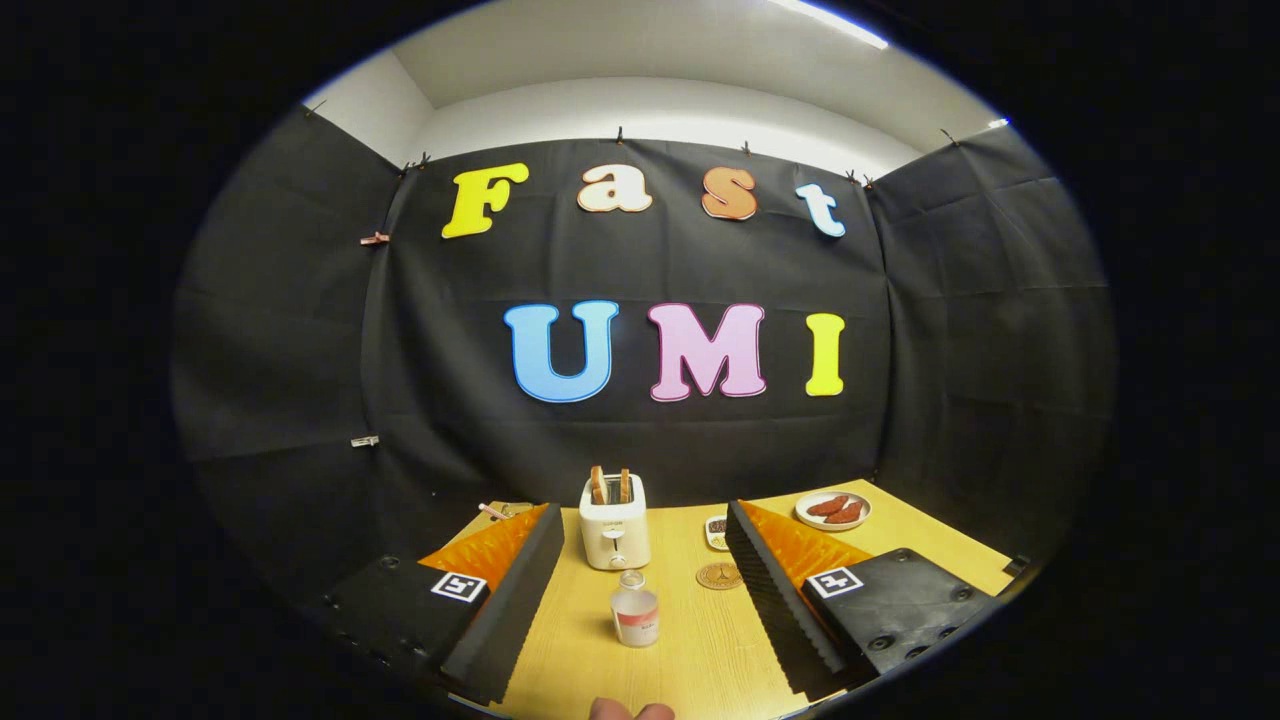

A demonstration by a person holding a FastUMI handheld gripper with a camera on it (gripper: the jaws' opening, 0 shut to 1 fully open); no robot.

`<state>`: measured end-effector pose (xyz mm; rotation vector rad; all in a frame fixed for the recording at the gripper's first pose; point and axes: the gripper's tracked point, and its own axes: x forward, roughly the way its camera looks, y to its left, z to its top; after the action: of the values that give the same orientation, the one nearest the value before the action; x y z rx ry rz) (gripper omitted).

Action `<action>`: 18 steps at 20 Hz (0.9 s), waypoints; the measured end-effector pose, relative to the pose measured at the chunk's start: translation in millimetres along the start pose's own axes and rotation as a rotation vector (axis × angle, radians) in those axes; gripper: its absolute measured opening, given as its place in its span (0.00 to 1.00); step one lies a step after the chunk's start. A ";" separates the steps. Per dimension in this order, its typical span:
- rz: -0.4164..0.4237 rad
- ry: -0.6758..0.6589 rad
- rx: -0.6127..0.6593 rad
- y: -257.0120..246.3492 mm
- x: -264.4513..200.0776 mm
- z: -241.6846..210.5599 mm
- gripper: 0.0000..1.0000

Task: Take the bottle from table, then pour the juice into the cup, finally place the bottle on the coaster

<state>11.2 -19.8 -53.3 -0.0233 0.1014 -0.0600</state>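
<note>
Two fingers of the gripper [640,600] stand wide apart over a wooden table [690,660], jaws open and pressing on nothing. Between them, standing upright on the table with clear space on both sides, is the bottle [634,609], a small clear one with a cap and a label band round its lower half. Beyond the bottle, farther along the table, a white toaster [614,533] stands with two slices of toast [610,485] poking out of its slots. Just right of the bottle and a little farther off lies a round brown coaster [719,575], flat on the wood and close to the right finger's inner edge. Behind the coaster sits a small white object [716,531], too small to identify. Near the far right corner, a white plate [833,511] holds reddish-brown pieces of food. Fingertips of a person's hand [630,711] show at the table's near edge.
</note>
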 end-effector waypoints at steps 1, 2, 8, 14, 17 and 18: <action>0.002 -0.012 -0.002 1.6 0.0 -0.8 1.00; 0.001 -0.022 -0.001 2.2 0.4 -3.0 1.00; -0.043 -0.012 -0.034 -2.6 12.6 -38.7 1.00; -0.051 0.020 -0.012 2.8 40.5 -99.4 1.00; -0.060 -0.007 0.017 5.8 57.0 -125.2 1.00; -0.068 -0.007 0.025 5.4 62.8 -137.4 1.00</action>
<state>59.8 -21.0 -196.4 -0.0016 0.0931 -0.1293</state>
